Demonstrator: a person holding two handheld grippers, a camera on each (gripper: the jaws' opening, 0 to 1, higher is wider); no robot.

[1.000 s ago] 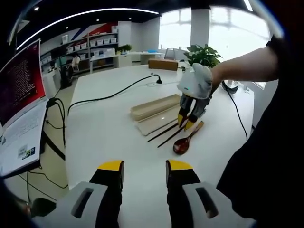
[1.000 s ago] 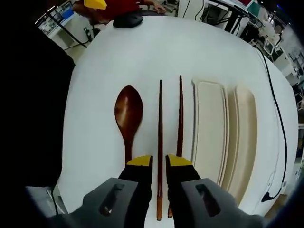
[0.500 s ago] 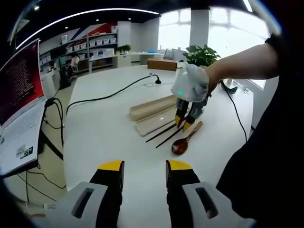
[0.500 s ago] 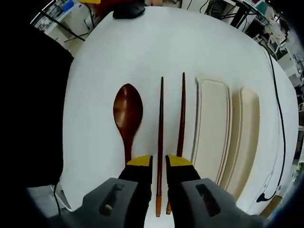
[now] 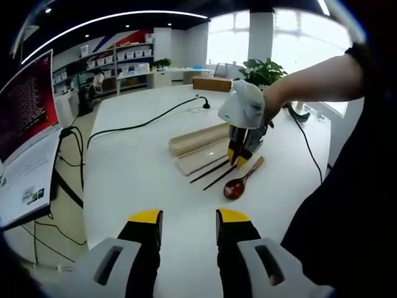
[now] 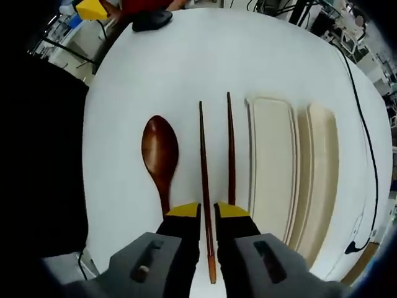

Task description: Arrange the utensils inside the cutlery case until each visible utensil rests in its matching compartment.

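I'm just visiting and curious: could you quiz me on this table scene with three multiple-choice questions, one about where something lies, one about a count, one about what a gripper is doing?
1. Where does the wooden spoon lie?
A. inside the cutlery case
B. on the white table, outside the case
C. on top of the chopsticks

2. How many chopsticks are there?
A. one
B. two
C. four

3. What is the right gripper doing?
A. closed on one chopstick
B. gripping the spoon
C. pressing on the case lid

Answers: 1 B, the spoon rests on bare table, the cutlery case on the chopsticks' far side. 2 B, two dark sticks lie parallel. 3 A, its jaws flank one chopstick.
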